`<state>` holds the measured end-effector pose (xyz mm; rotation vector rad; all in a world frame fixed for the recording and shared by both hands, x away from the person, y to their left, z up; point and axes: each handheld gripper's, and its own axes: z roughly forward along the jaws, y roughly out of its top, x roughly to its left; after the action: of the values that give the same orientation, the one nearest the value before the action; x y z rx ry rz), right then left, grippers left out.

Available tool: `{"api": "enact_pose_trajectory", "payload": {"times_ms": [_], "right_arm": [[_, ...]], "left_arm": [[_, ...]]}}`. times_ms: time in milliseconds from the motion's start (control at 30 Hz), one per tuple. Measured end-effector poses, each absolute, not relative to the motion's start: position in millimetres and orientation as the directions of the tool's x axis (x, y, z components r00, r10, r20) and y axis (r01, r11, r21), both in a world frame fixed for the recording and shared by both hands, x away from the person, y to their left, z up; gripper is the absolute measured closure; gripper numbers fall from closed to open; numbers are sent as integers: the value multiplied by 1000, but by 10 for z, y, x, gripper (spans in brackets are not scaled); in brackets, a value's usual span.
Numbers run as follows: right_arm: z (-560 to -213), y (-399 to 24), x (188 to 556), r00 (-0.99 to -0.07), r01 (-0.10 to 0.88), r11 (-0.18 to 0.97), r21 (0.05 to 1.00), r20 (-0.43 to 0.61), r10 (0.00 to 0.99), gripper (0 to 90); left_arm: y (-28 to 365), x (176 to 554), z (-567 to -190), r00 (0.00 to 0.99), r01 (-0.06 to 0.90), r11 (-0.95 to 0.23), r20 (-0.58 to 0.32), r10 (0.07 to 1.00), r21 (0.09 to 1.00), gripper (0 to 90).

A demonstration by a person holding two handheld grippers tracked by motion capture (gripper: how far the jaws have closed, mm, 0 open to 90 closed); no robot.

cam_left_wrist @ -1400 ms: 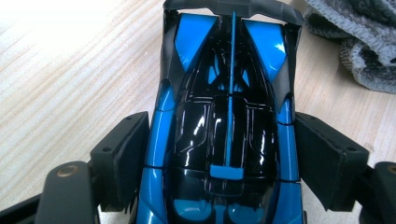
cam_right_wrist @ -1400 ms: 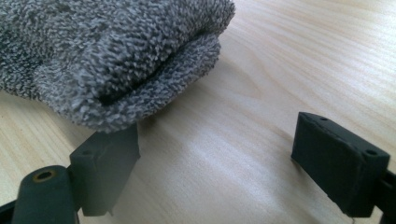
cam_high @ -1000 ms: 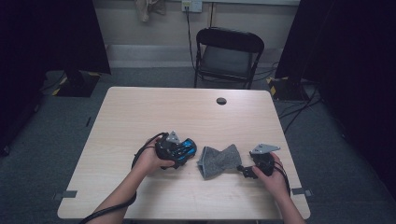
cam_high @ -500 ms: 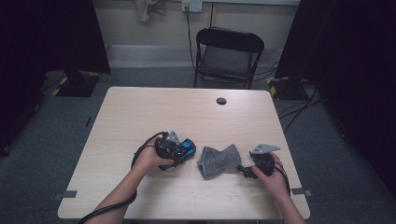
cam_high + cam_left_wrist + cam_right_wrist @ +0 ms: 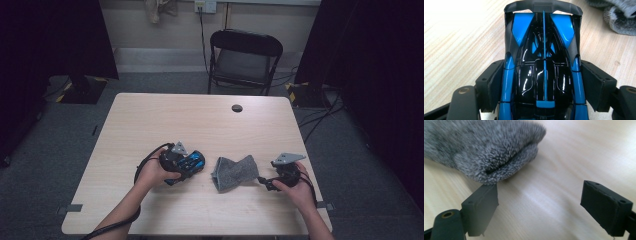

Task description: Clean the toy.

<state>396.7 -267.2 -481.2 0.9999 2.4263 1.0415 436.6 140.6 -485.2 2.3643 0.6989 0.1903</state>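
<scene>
Wide bare bench (image 5: 200,120) far and left; only a small dark cap (image 5: 237,108) far off. Between toy car (image 5: 187,162) and grey cloth (image 5: 235,172), a narrow gap.

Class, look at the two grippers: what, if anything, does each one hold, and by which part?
The left gripper clamps the toy car by its two sides, at mid-body. The right gripper holds nothing; its jaws stand open beside the grey cloth.

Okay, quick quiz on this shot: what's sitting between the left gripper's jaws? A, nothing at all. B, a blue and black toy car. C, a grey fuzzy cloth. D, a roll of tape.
B: in the left gripper view the blue and black toy car lies lengthwise between the pads of the left gripper, which press on its sides, while the grey cloth lies apart on the table.
</scene>
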Motion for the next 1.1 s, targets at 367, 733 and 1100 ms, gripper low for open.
{"api": "enact_pose_trajectory", "payload": {"times_ms": [367,733,1100], "right_arm": [[-4259,-2308,3945,-871,265,558,786,-52,488,140],[-4767,-1715,4077,-922,257,646,719,-18,386,142],[-4904,-1777,4093,-905,266,657,706,-52,422,331]], "left_arm": [[1440,4356,-4831,847,438,-641,-50,529,631,260],[1489,4341,-4818,838,451,-623,-64,542,639,244],[1583,4264,-4788,835,453,-633,-50,548,628,198]]}}
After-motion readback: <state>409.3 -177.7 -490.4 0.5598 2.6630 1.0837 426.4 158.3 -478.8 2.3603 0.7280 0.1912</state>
